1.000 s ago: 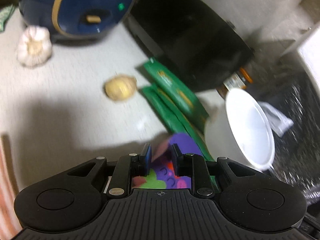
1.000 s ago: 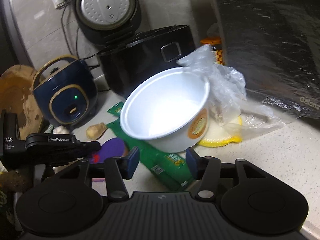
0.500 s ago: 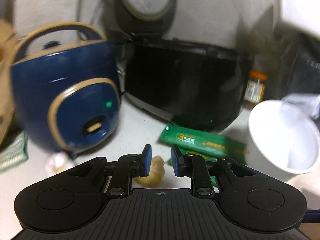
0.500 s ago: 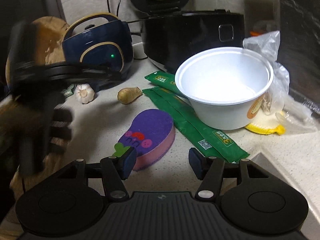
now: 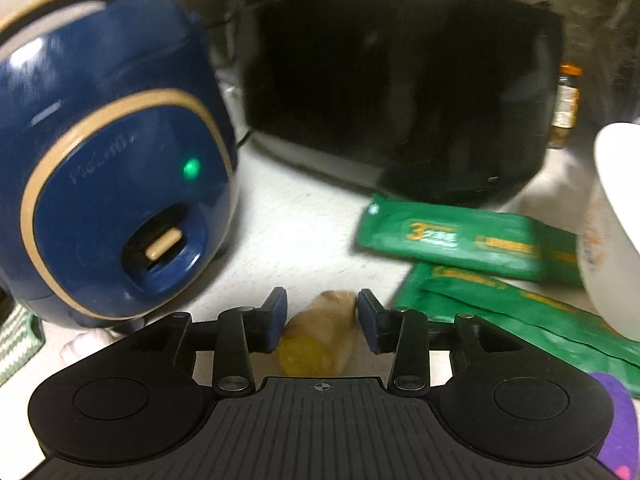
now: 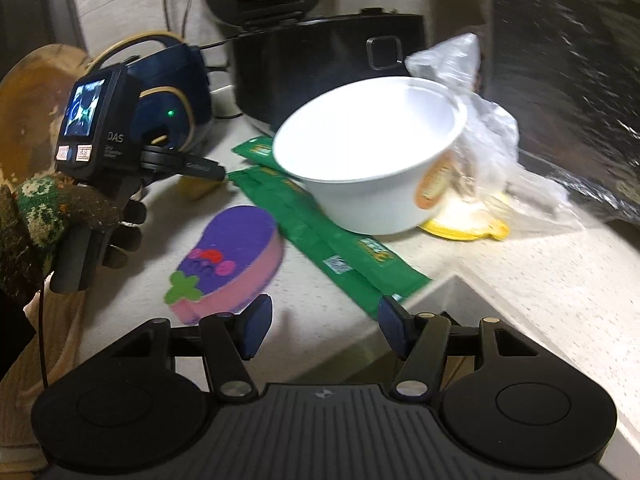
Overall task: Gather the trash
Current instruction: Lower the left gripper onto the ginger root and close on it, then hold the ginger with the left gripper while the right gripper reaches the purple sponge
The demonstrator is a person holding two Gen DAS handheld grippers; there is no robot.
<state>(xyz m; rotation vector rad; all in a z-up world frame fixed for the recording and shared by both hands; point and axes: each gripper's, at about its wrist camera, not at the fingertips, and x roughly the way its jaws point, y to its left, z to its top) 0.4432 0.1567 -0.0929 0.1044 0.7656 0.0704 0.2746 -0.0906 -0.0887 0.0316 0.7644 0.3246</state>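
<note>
A yellowish piece of ginger [image 5: 320,332] lies on the pale counter between the fingers of my left gripper [image 5: 322,312]. The jaws are opening and the pads stand just clear of the ginger on both sides. In the right wrist view a gloved hand holds the left gripper [image 6: 200,168] low in front of the blue cooker, over the ginger [image 6: 196,190]. My right gripper [image 6: 324,324] hangs open and empty above the counter's front edge, just short of a purple and pink sponge [image 6: 232,256] and the green packets [image 6: 340,256].
A blue rice cooker [image 5: 112,184] stands close on the left and a black cooker [image 5: 400,92] behind. A white bowl [image 6: 372,152] sits on the green packets [image 5: 452,240], with a plastic bag [image 6: 480,120] and a yellow item [image 6: 468,228] beside it. A sink corner [image 6: 448,300] opens at lower right.
My left gripper swung off the purple sponge, rolled level and moved to the ginger, and its jaws spread wide around it. The right gripper drew back and sank a little.
</note>
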